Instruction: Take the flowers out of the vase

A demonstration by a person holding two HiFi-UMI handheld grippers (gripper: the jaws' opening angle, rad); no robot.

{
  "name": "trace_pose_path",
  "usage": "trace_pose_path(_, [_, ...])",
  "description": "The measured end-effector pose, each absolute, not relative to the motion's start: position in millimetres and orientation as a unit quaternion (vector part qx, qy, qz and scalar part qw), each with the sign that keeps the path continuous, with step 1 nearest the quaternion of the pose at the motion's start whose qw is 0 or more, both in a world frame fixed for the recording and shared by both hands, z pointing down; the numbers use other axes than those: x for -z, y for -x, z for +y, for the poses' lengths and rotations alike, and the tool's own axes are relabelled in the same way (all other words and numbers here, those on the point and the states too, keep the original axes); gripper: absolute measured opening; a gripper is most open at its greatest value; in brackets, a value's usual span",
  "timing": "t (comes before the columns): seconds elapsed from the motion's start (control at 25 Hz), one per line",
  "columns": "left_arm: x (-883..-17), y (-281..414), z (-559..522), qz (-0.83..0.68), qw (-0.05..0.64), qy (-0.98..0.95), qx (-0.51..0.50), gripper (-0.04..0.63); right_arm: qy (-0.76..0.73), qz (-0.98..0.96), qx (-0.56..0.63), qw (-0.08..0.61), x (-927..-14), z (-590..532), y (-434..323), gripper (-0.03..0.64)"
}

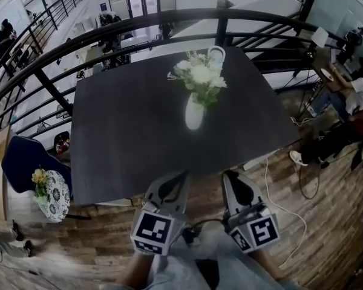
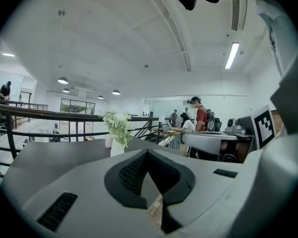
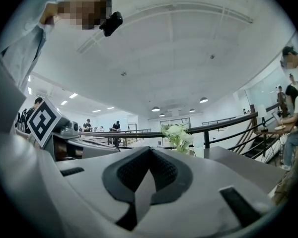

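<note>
**Flowers in their vase on the far side of the table; both grippers shut and empty**

At the far left of the head view a blue chair (image 1: 21,156) stands on the wood floor (image 1: 327,222). A round patterned thing (image 1: 53,197) bearing yellow blooms is just beside it. A black railing (image 1: 78,47) curves behind the dark table (image 1: 121,138), which fills the middle of the view.

The flowers (image 1: 199,74) are a loose bunch of white blooms with pale green leaves. They stand upright in a small white vase (image 1: 194,115) with a narrow neck and a rounder belly. The vase is on the table, right of its middle and towards the far edge. Just behind the bunch, near the railing, is a pale ring-shaped thing (image 1: 216,54); what it is cannot be told.

The left gripper (image 1: 183,175) is at the table's near edge, pointing towards the vase, its jaws pressed together with nothing between them. The right gripper (image 1: 228,175) is just beside it, likewise closed and holding nothing. Both are well apart from the vase, with the near half of the tabletop between them and it.

Further right a white cable (image 1: 266,177) trails across the floor. People (image 1: 354,95) are near a desk beyond the table's right corner.
</note>
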State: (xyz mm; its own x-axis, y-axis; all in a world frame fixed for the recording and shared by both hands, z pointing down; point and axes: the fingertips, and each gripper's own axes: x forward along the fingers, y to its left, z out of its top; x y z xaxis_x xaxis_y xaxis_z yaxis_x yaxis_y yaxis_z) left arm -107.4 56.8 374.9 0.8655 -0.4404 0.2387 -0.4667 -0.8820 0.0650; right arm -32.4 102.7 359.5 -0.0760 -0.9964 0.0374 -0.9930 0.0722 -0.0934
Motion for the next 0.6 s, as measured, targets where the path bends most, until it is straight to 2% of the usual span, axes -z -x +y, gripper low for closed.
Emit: trace_pose_path(0.6, [-373.3,79.4,14.6,-0.267,0.056,-0.957,-0.102,0.0,0.658,0.752,0.044,0.019,-359.4,55.9,-2.7,0.003])
